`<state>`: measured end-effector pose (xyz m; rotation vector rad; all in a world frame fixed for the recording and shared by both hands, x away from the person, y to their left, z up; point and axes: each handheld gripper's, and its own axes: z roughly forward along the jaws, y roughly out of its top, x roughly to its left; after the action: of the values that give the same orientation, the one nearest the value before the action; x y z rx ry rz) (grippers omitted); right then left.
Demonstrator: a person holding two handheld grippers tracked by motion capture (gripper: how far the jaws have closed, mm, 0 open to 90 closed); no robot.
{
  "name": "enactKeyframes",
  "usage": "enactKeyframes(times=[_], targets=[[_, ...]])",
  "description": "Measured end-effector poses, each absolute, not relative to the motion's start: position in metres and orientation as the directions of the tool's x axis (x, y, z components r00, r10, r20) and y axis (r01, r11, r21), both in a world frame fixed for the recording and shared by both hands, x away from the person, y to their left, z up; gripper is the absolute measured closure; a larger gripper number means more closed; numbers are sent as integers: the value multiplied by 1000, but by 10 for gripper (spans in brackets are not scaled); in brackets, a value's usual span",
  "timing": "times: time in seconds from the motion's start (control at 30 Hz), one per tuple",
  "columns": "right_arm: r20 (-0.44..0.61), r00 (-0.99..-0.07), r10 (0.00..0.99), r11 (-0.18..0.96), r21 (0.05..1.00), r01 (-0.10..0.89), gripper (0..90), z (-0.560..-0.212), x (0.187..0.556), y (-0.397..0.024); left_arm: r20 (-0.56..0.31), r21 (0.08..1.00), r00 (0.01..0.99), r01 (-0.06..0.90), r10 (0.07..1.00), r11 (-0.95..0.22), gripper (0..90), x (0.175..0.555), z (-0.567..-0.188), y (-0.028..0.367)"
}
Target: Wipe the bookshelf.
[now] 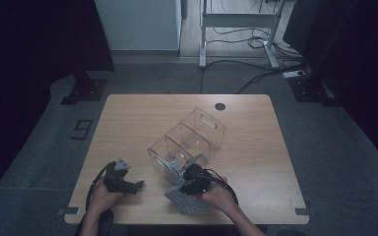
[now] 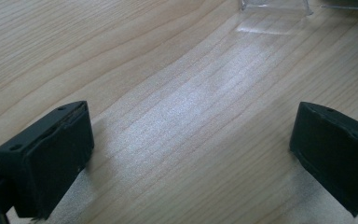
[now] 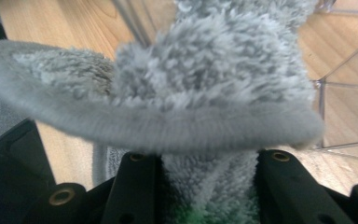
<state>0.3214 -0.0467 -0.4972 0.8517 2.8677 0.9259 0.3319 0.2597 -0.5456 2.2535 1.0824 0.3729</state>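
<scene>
Grey slipper (image 3: 214, 93) pinched in right tool (image 3: 205, 186) | left tool (image 2: 191, 154) agape over table (image 2: 168, 70)

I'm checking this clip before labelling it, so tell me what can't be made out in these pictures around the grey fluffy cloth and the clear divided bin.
- Grey fluffy cloth: right gripper view, blurred and cut off at the top edge; whole shape unclear.
- Right gripper: high view, small and dim; jaw tips hidden among cloth.
- Clear divided bin: high view, contents too small to tell; left gripper view cuts it at the top edge.
- Left gripper: jaws wide apart above bare table.
</scene>
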Motion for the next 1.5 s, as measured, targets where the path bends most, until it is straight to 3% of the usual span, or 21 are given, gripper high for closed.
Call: enactKeyframes(times=[0.73,1.5], targets=[[98,-858,504,660,597,456,693,-440,306,-94,-6,656,643,580,766,-483,0,333,-548,261],[54,-781,622,595,616,516,692,-400,302,-166,-5,659,650,574,760,-486,0,334,-549,262]])
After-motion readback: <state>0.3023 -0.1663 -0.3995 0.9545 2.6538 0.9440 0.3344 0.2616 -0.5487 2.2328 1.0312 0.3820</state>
